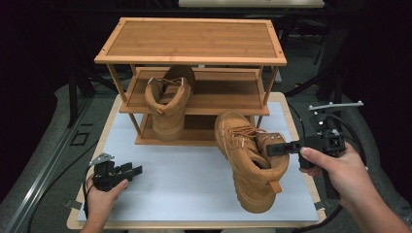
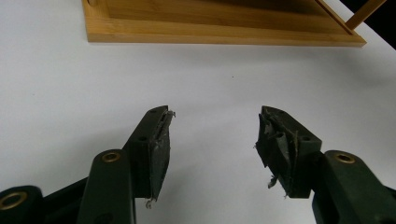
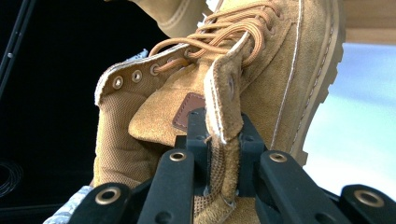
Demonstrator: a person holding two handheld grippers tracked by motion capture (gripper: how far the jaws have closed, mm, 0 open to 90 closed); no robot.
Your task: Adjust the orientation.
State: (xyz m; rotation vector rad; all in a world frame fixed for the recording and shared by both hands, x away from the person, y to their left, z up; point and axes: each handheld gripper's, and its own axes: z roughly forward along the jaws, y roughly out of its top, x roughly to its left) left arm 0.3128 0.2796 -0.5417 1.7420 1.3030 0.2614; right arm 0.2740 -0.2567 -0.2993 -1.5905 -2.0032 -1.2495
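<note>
Right gripper (image 1: 277,149) clamped on tan boot (image 1: 250,160) collar, left gripper (image 1: 136,170) wide open and empty; best lifted level onto wooden shoe rack (image 1: 194,58).

a tan suede lace-up boot (image 1: 250,158) hangs tilted, toe toward the rack, sole over the white mat. its collar edge is pinched from the right.

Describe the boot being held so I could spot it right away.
Start at the wooden shoe rack at the back of the white table. In front of its right end, a tan lace-up boot tilts toe-up. Unlike its twin boot standing inside the rack, this one is pinched at its collar by the right tongs.
</note>
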